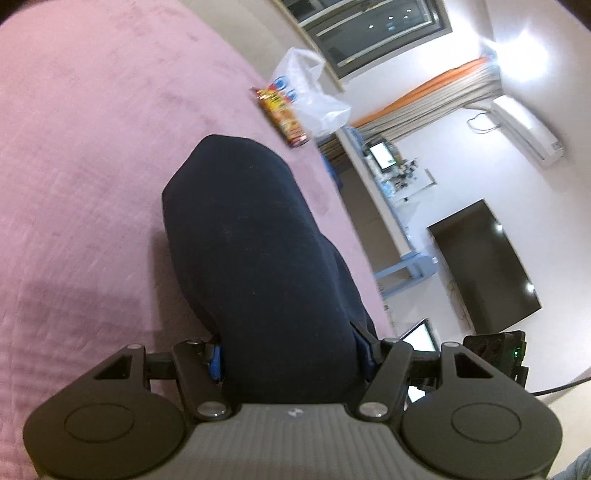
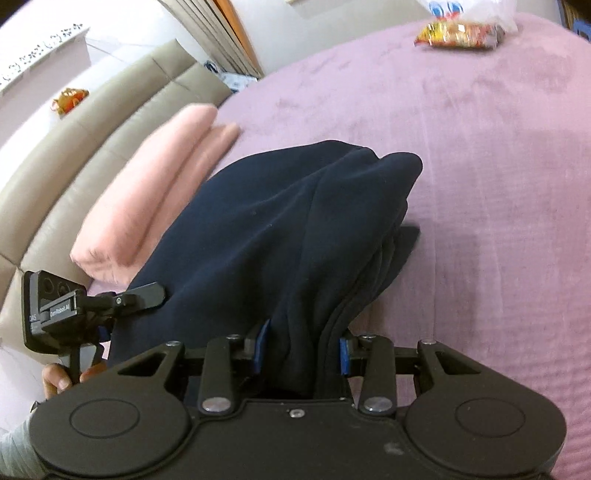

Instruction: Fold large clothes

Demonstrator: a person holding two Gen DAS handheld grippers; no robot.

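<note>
A: Where is the dark navy garment (image 1: 258, 258) relative to the pink bedspread (image 1: 74, 184)?

B: It hangs in a bunched, folded mass above the bedspread, held at its near edge by both grippers; the far end droops toward the cover, though whether it touches I cannot tell.

A: And the left gripper (image 1: 291, 360)?

B: Its jaws are closed narrowly on a thick wad of the navy cloth; the blue pads (image 1: 214, 362) press into the fabric on both sides.

A: The right gripper (image 2: 303, 354)?

B: The same; its blue pads (image 2: 263, 343) pinch several layers of the garment (image 2: 295, 221), and a seamed edge runs down beside the right-hand pad; the left gripper (image 2: 74, 306) shows at the garment's left side in this view, with the person's fingers (image 2: 55, 384) below it.

A: What else lies on the bedspread (image 2: 480, 184)?

B: A folded pink blanket (image 2: 147, 184) lies beyond the garment toward the beige headboard (image 2: 74, 147); a red and yellow snack packet (image 2: 458, 35) sits at the far edge of the bedspread, touching a clear plastic bag (image 1: 317, 99); past the bed's edge a dark television (image 1: 484, 266) hangs on the white wall.
</note>
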